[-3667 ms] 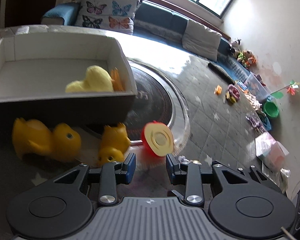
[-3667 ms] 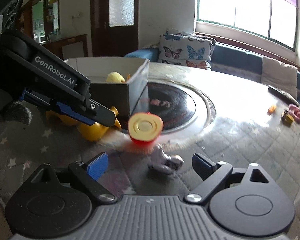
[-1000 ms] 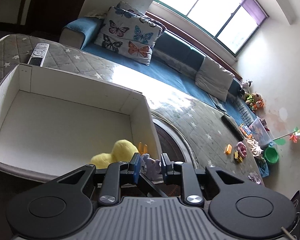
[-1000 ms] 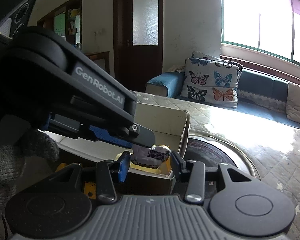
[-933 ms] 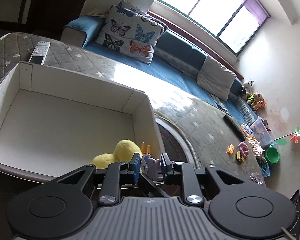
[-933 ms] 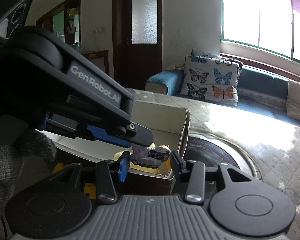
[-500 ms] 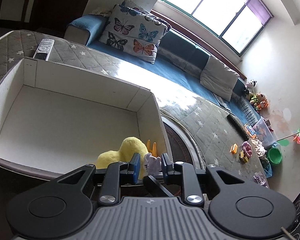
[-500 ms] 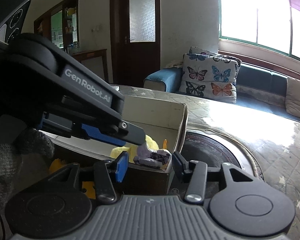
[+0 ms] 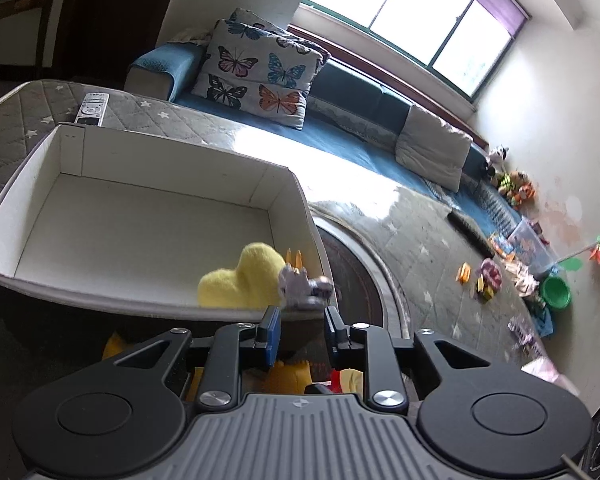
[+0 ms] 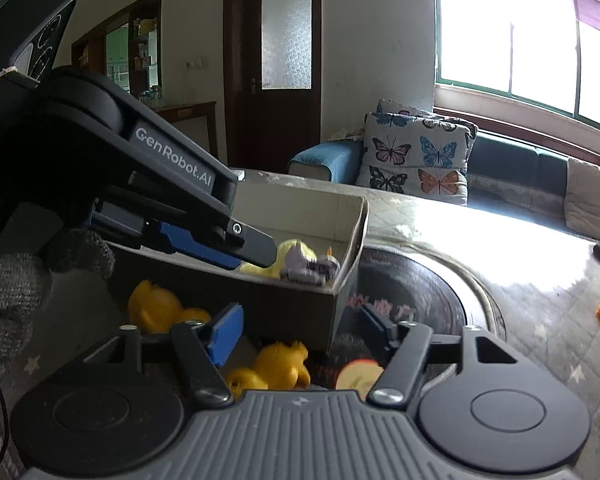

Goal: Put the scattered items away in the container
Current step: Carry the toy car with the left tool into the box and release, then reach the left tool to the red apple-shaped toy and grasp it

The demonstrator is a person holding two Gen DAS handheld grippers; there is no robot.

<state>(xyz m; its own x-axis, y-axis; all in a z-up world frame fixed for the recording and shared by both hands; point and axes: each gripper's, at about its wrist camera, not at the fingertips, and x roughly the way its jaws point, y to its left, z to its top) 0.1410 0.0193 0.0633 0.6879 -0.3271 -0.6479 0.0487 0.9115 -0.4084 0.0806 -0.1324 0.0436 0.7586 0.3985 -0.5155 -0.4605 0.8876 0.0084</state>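
Grey toy (image 9: 303,289) beyond parted jaws, over box (image 9: 148,216)

Most of the box (image 9: 100,216) floor is lying bare toward its far and left walls; the yellow plush (image 9: 240,280) and grey toy (image 9: 302,286) are crowding the near right corner; rubber ducks (image 10: 160,308) are blocking the box's near side.

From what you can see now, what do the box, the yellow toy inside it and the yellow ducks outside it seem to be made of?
The box looks like cardboard: thin flat walls, matte white inside, folded corner flaps. The yellow toy inside seems plush; its surface is fuzzy and dull. The yellow ducks outside look like rubber or soft plastic, smooth with a slight shine, though I cannot tell which.
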